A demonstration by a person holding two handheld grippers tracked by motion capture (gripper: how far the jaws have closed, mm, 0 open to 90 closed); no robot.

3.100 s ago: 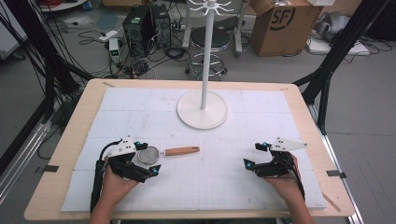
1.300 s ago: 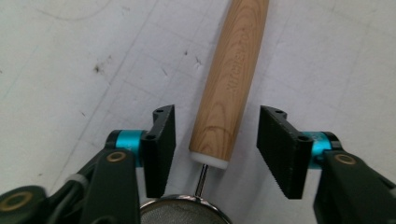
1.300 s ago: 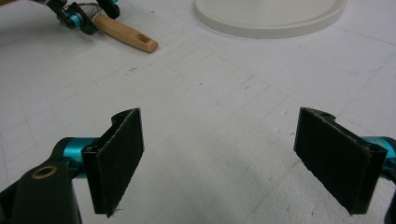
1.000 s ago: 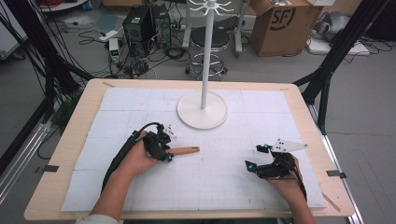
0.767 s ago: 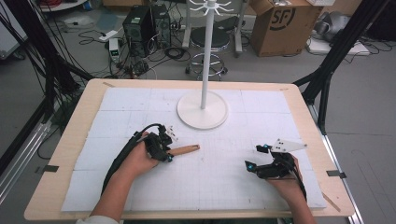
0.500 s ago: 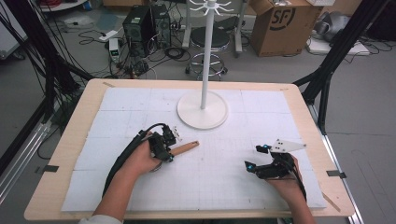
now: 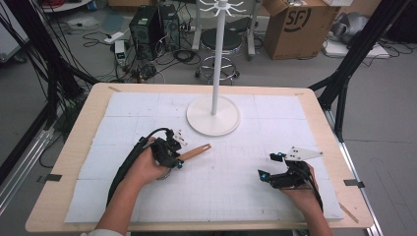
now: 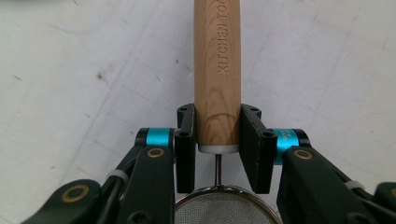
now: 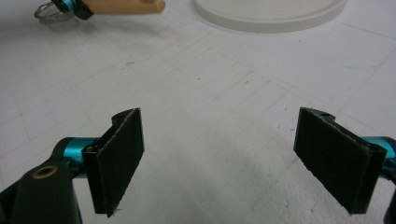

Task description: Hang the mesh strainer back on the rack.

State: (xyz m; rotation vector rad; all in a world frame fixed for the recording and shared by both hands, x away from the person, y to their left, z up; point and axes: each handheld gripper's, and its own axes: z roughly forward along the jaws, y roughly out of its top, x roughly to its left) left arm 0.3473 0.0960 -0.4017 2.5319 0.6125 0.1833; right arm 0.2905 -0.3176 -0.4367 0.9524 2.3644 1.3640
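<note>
Our left gripper is clamped on the small metal-mesh strainer's light wooden handle near its ferrule; we lift level. Right gripper gapes empty, well apart.

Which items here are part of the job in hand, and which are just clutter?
In use:
- strainer's wooden handle, clamped in the left gripper
- strainer's mesh bowl
- white hook stand, a likely hanging spot
- right gripper, open, idle

Just lying about:
- cardboard box
- stool
- computer tower
</note>
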